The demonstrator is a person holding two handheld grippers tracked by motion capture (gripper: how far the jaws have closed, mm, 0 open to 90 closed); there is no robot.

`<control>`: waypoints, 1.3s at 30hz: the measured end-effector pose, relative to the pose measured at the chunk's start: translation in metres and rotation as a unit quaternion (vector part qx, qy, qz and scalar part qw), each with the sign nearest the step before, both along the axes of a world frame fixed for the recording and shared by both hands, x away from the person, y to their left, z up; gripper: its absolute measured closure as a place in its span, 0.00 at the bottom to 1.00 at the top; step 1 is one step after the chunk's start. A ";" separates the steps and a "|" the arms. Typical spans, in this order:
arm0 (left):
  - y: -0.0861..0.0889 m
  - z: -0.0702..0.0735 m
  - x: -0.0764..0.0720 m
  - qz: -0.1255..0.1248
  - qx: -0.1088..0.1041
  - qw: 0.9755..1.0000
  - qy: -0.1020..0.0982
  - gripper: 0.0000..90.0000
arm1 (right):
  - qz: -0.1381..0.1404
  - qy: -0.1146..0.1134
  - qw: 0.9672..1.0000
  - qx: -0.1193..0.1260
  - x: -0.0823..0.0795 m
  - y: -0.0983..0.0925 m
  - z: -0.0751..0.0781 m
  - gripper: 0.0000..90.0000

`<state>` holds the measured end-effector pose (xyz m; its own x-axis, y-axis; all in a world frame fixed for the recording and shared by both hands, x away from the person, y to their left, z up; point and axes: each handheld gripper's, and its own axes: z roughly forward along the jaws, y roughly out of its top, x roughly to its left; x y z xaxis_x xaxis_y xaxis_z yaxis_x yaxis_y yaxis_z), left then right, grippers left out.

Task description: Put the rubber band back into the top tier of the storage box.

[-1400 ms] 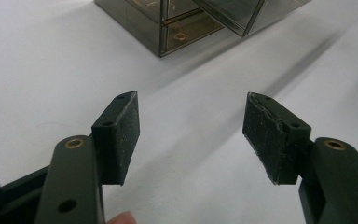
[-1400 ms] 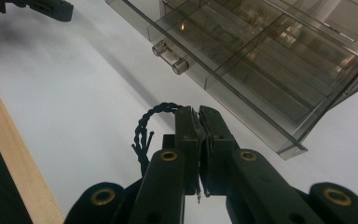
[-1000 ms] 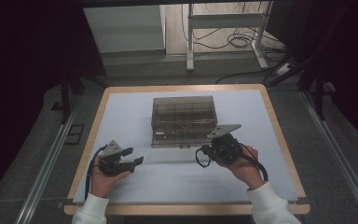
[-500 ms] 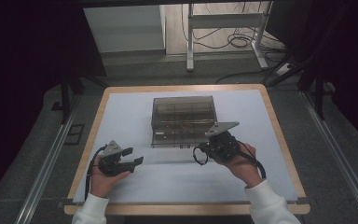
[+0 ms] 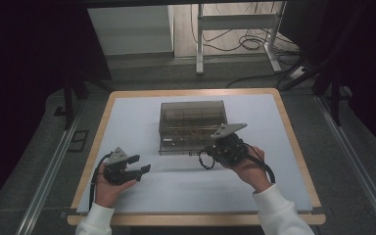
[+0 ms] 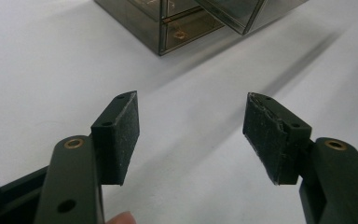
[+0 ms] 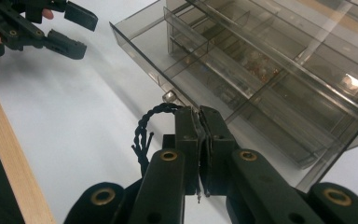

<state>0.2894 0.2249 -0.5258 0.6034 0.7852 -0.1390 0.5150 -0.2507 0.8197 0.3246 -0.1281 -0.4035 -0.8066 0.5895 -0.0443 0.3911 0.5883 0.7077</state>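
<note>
Clearly the biggest thing to reckon with is the smoky clear-plastic drawer organiser (image 5: 192,125), sitting mid-table on the white table mat (image 5: 127,112). It looks light and rigid, with slick thin walls that would probably slide on the mat if tugged hard, so bracing the case seems wise. Its lower drawer (image 7: 242,88) stands pulled out toward the person, its dividers and some small brass-coloured bits showing inside. The right gripper (image 7: 199,116) has its jaws pressed together on a black twisted cord (image 7: 144,128), a soft, limp loop; its far end lies by the small knob (image 7: 169,96) on the drawer front, which I judge the best place to pull from, though whether it is tied there I cannot tell. The left gripper (image 5: 133,166) hovers well apart, jaws wide and empty. Nothing blocks the drawer's path.
</note>
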 end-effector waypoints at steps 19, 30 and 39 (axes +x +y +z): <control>0.002 0.001 0.000 0.001 0.000 1.000 -0.001 0.40 | 0.001 -0.001 1.000 0.012 0.018 0.019 0.010 0.96; 0.003 0.000 0.000 0.002 0.001 1.000 -0.001 0.40 | -0.002 -0.001 1.000 0.015 0.029 0.027 0.012 0.96; 0.005 0.000 0.000 0.003 -0.001 1.000 0.000 0.40 | -0.002 -0.001 1.000 0.022 0.035 0.033 0.014 0.96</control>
